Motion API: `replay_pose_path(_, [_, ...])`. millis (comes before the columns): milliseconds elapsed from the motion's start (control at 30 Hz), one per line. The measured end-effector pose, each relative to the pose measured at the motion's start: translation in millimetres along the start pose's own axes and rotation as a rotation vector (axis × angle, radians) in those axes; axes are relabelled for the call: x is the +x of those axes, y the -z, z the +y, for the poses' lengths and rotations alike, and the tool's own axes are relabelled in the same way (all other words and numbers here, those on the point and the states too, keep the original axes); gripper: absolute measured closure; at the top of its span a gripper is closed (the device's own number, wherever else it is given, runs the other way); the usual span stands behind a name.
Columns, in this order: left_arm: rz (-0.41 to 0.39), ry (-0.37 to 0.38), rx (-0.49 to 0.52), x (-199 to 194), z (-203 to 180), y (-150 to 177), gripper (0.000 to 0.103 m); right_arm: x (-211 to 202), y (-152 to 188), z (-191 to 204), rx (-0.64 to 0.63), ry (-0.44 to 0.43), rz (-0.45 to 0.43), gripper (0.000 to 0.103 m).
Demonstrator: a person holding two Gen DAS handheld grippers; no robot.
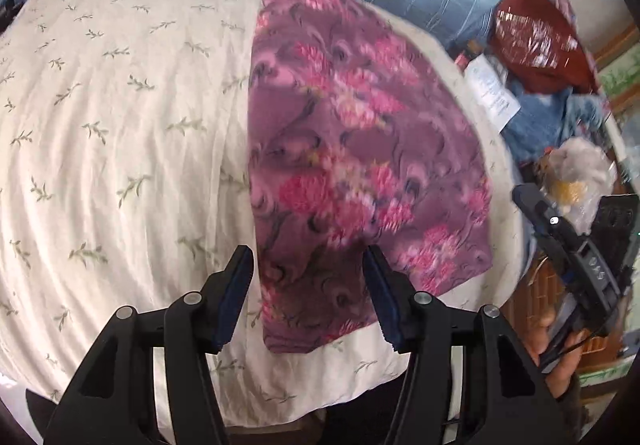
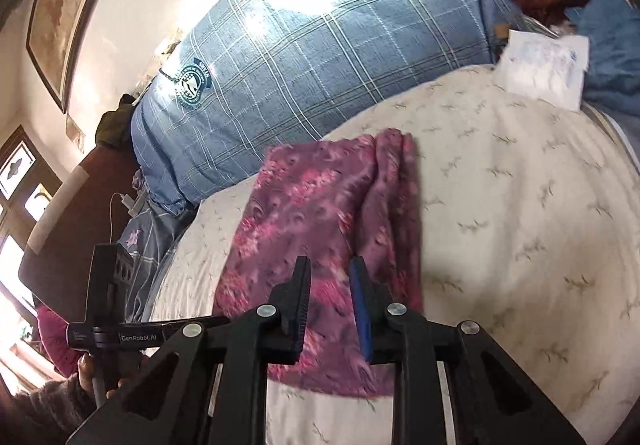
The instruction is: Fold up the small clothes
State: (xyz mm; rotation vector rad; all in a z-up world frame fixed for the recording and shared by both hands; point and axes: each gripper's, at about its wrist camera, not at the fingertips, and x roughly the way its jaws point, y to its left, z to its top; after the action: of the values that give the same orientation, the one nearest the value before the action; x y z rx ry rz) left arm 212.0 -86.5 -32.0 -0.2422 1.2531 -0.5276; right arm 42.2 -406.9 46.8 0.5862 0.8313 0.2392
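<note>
On the cream leaf-print bedcover (image 1: 120,133), toward its right half as the left wrist view frames it, lies the purple floral garment (image 1: 340,149), already doubled lengthwise into a long panel. Its left edge runs straight; in the right wrist view a folded ridge runs along one long side, and the near end looks slightly uneven. The pictures are blurred, so the seams cannot be read.

Neither tool holds anything. The left gripper (image 1: 308,285) hovers over the near end of the cloth with its fingers spread wide, framing the lower left corner. The right gripper (image 2: 330,305) hangs above the same end with fingers parted more narrowly, nothing between them.

The step in hand is probably the crosswise fold, near end carried to far end. To do it well, each pair of fingers should drop onto one near corner and pinch through all layers, not just the top one, or the panel will peel open. Lifting both corners level and moving them together would keep the edges aligned; laying the cloth down from the fold line outward avoids trapped wrinkles. The soft bedcover may bunch if pinched too deep.

Beyond the garment rests a blue plaid pillow (image 2: 320,57); a red plastic bag (image 1: 536,37) and white paper (image 2: 544,69) sit off the bed's right side.
</note>
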Motion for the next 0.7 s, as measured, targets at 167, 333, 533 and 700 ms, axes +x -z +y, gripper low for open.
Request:
replay_pose_path(167, [-0.070, 0.011, -0.022, -8.9, 13.2, -43.8, 0.047, 39.8, -32.6, -17.5, 0.080, 0.001, 0.066, 0.077])
replay_pose_path(333, [-0.050, 0.007, -0.069, 14.9, 15.7, -96.6, 0.047, 83.3, -64.7, -34.7, 0.183, -0.014, 0.087, 0.071])
replay_pose_path(533, [-0.021, -0.065, -0.081, 57.3, 12.5, -130.5, 0.047, 141.4, -82.6, -50.2, 0.226, 0.025, 0.215, 0.073])
replay_pose_path(700, [-0.086, -0.158, -0.002, 61.3, -8.2, -129.2, 0.047, 112.3, -91.5, -41.3, 0.131, -0.030, 0.045, 0.098])
